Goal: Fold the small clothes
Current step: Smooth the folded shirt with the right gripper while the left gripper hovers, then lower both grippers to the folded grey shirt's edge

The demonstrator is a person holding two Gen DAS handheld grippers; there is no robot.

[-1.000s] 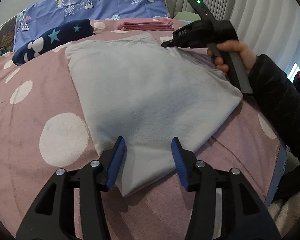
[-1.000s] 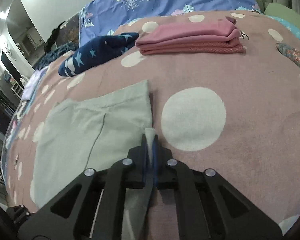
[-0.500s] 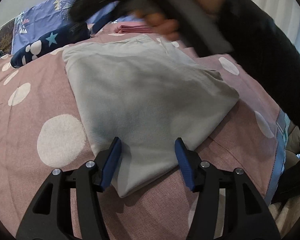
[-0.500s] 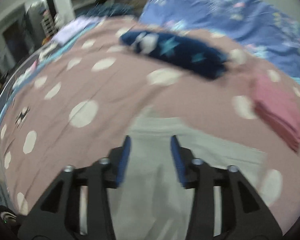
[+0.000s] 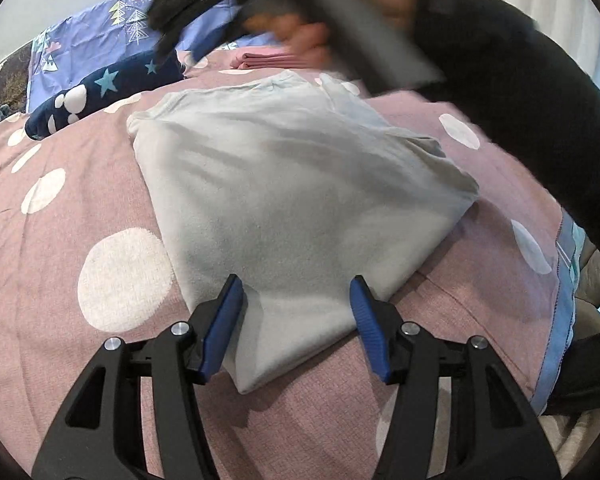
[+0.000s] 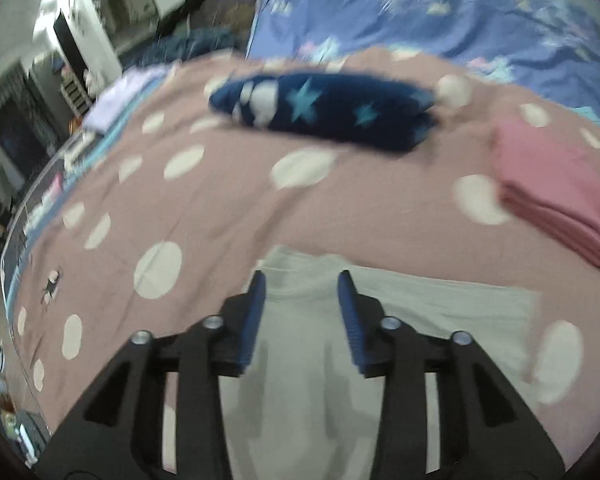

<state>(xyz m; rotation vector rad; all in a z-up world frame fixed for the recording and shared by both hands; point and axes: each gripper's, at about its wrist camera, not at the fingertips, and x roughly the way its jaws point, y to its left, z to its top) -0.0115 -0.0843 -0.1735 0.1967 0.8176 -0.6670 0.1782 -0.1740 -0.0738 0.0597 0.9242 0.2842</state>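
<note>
A pale grey-green garment (image 5: 300, 200) lies folded flat on the pink spotted bedspread (image 5: 80, 208). My left gripper (image 5: 296, 304) is open, its blue fingers astride the garment's near corner. My right gripper (image 6: 302, 292) is open and empty above the garment's far edge (image 6: 400, 312); in the left wrist view it appears blurred in a hand at the top (image 5: 236, 12). The right wrist view is motion-blurred.
A navy star-print bundle (image 6: 324, 108) and a folded pink stack (image 6: 556, 188) lie further up the bed. A blue tree-print pillow (image 6: 440, 12) is at the head. The bed's blue-trimmed edge (image 5: 560, 280) is at the right.
My right gripper let go of the garment's edge, opened, and swung up and left across the garment. My left gripper stayed open at the near corner.
</note>
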